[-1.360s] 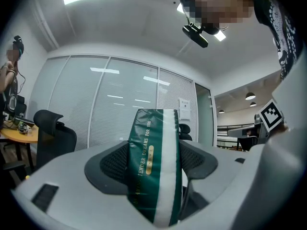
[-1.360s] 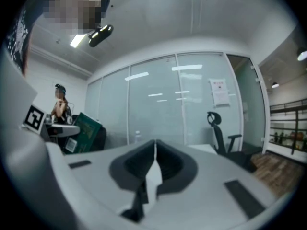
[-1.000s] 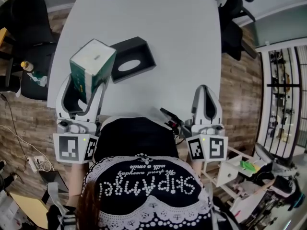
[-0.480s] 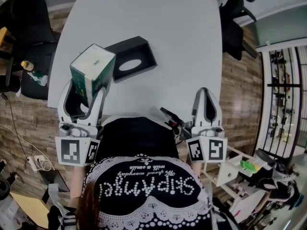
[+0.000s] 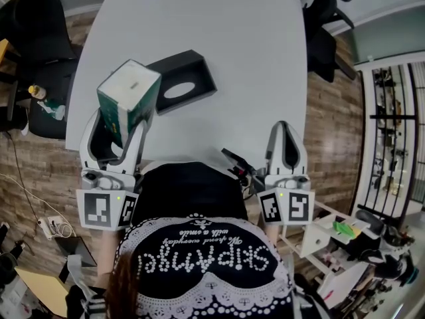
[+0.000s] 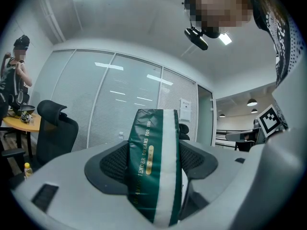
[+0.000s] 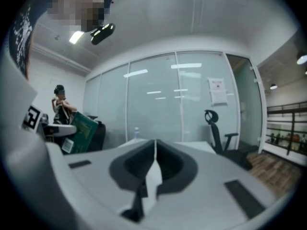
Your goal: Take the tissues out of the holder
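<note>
Tissue pack up in the left gripper, out of the holder.

The left gripper (image 5: 118, 126) has its jaws clamped on the green-and-white tissue pack (image 5: 129, 98), one pad on each broad side, and holds it in the air over the near left corner of the surface (image 5: 252, 58). The pack's long axis runs along the jaws, its free end past their tips, white face up. The black holder (image 5: 180, 80) lies flat beside it, oval opening up, apart from the pack. The right gripper (image 7: 153, 164) sits at the near edge, jaws pressed together on nothing.
</note>
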The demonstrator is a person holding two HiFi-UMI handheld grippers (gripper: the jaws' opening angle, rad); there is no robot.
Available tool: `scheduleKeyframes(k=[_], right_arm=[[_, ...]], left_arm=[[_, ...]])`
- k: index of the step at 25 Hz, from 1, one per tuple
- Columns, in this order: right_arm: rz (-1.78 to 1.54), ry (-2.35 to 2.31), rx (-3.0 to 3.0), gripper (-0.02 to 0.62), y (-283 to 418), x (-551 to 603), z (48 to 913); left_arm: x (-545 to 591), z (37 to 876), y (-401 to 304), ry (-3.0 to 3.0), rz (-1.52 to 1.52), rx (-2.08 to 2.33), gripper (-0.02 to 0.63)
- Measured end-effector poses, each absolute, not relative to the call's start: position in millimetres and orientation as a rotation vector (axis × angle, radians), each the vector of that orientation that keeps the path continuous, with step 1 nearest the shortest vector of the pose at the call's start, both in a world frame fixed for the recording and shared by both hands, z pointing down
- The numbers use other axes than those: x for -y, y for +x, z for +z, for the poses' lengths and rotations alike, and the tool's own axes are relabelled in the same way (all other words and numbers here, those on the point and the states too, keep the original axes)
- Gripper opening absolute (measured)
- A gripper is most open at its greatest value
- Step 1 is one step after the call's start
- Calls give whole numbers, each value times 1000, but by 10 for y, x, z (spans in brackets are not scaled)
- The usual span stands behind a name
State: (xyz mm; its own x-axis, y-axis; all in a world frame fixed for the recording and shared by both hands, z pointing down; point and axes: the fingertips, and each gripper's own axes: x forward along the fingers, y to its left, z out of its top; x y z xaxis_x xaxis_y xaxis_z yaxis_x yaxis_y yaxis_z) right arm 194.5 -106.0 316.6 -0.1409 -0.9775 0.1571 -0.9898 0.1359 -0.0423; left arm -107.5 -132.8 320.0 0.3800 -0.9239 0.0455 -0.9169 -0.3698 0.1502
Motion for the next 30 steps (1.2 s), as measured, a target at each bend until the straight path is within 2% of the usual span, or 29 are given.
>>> scheduleKeyframes(k=[30], right_arm=[[219,1996,2299,35,1940,1046,3171]], left_arm=[[1352,3159,-984,2515,-82,1639,348]])
